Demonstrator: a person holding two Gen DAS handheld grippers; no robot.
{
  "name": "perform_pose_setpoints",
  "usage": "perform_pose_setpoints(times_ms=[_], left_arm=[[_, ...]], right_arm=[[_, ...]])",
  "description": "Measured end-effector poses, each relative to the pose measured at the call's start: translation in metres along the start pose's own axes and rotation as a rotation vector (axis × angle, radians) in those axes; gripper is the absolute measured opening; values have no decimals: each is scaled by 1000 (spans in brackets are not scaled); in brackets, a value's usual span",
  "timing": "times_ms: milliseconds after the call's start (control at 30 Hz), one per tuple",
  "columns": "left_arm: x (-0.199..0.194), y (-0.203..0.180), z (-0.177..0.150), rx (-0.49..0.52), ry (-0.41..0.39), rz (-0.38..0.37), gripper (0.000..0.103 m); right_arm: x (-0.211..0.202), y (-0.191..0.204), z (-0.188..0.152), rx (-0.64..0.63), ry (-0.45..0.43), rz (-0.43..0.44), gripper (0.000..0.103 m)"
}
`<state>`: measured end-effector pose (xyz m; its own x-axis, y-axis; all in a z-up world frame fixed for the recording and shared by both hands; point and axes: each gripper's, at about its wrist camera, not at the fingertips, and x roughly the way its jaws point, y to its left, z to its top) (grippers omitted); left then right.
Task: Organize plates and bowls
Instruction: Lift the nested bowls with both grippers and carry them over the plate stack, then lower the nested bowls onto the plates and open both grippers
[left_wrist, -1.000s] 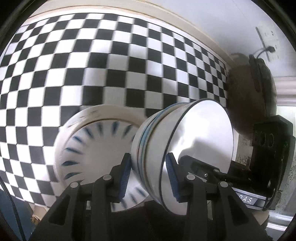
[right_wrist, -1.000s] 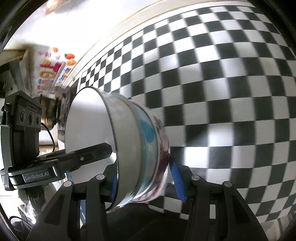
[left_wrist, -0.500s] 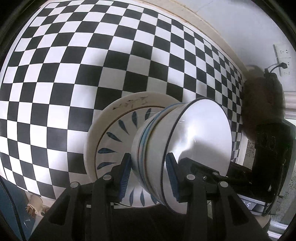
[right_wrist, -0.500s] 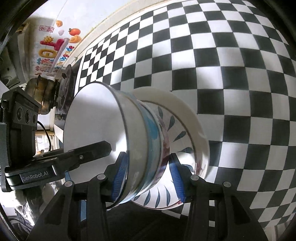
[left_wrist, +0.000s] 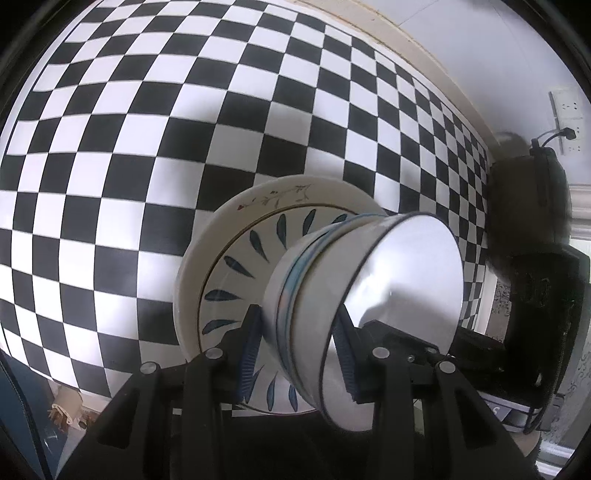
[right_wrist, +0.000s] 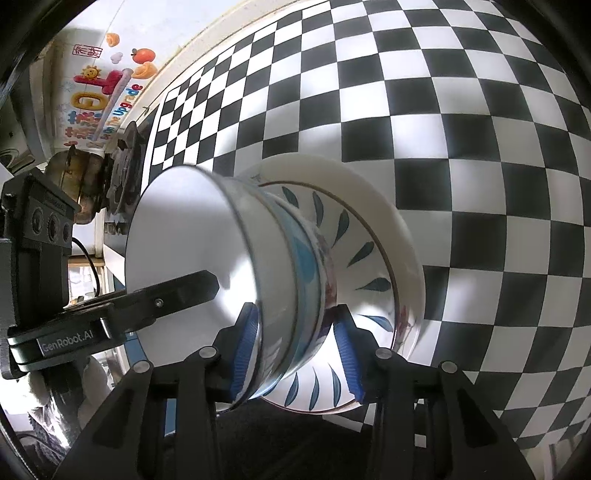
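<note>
Bowls (left_wrist: 314, 295), nested stack, above leaf-pattern plate (left_wrist: 236, 266) on checkered table (left_wrist: 110, 147). Left gripper (left_wrist: 297, 349) and right gripper (right_wrist: 295, 347) each pinch the rims. Likely ceramic: rigid, slick, breakable, fairly heavy; grip opposite rims.

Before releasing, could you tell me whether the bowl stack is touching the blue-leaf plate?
Cannot tell. Both wrist views show the bowl stack overlapping the blue-leaf plate, but its base is hidden by its own wall.
</note>
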<state>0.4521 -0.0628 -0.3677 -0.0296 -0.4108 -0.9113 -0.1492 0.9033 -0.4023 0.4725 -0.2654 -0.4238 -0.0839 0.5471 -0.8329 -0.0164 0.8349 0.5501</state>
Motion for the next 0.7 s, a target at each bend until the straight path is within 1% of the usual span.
perform_pose_setpoints(times_ms=[300,500,600,700], left_arm=[[5,3,-6,-18,14,-3,34],[5,1,-6,-13,14,9,34],[4,-1,-8,-7,7,23,34],[-1,-5,-12,4,-10,53,34]], right_arm=[[-1,1,-2,-4,2,-20,42],[-2,5,-3,-11,1,-42,41],[-4,8,-5,-20,-8,-60,41],[-6,11,-8,-31,-18,-83,41]])
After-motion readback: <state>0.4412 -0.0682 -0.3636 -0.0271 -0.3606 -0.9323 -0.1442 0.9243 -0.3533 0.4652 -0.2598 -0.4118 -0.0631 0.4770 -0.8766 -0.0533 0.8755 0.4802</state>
